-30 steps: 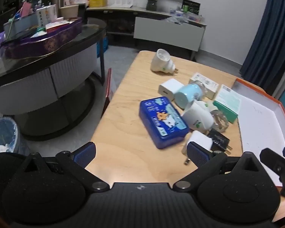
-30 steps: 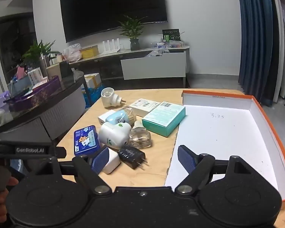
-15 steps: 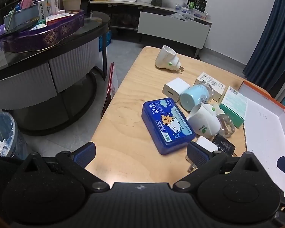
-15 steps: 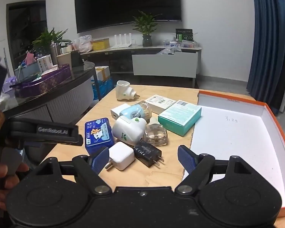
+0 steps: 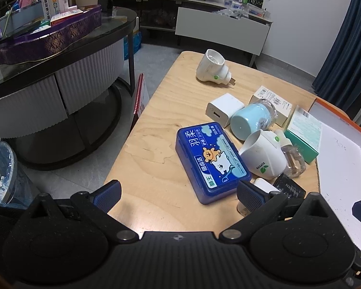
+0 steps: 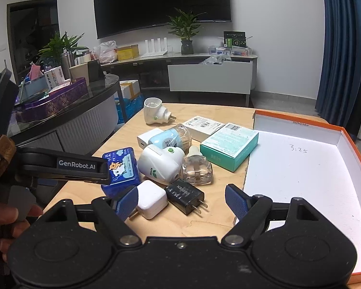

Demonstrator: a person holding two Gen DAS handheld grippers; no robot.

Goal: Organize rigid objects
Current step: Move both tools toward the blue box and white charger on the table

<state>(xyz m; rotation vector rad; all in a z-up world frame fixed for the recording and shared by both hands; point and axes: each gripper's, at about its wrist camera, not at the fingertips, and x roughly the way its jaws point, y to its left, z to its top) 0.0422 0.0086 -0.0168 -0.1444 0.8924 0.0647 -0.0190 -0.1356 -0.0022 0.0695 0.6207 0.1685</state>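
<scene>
Surveying: wooden table (image 6: 161, 221) with a cluster of small hard items; nothing lifted yet, by my reading.
Room: living room, dark TV (image 6: 161, 2) on the far wall, low cabinet beneath it, blue curtain (image 6: 341, 48) at right, round dark counter (image 5: 60, 55) at left.
Surface: pale plywood top, bare on the near left.
Destination (judged): orange-rimmed box (image 6: 344, 130), white inside, empty, on the right of the table.
Teal carton (image 6: 228, 148): right side of cluster, just beside the box wall.
Blue tin (image 5: 211, 161): left of cluster, flat, between the left gripper's pads in view but not touched.
White diffuser (image 6: 160, 161): centre, on its side, touching a clear refill bottle (image 6: 197, 168).
Light-blue bottle (image 5: 250, 120): lying down, could roll.
White charger (image 6: 149, 200) and black charger (image 6: 184, 196): nearest, side by side.
Left gripper (image 5: 178, 192): jaws wide apart, empty.
Right gripper (image 6: 180, 201): jaws wide apart, empty, above both chargers.
Risk 1: items touch, so closing on one charger may drag or pinch its neighbour.
Risk 2: nudging the diffuser could send the round bottle rolling toward the far edge.
Risk 3: the two grippers sit close; a crossing reach could collide.
</scene>
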